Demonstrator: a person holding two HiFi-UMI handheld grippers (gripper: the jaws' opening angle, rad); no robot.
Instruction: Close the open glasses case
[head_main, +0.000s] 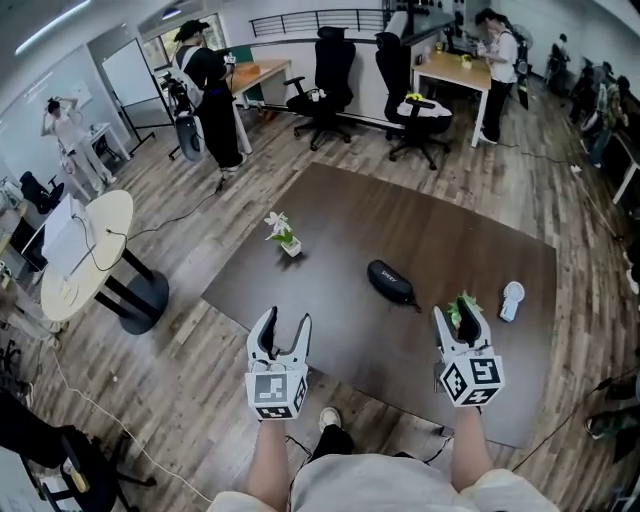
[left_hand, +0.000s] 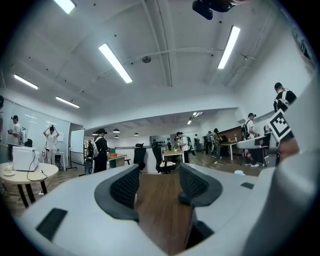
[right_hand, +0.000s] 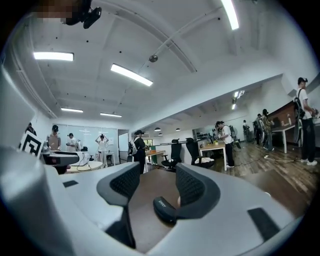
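Head view steeply down on table (head_main: 450, 230); gripper views level, low over it.

No word or number can be read for certain. The black glasses case (right_hand: 162, 206) on the table bears a short pale printed mark near one end, too small and blurred to spell out in either the right gripper view or the head view. The cubes on the left gripper (head_main: 287, 320) and right gripper (head_main: 460, 316) carry black-and-white square markers, patterns without letters.
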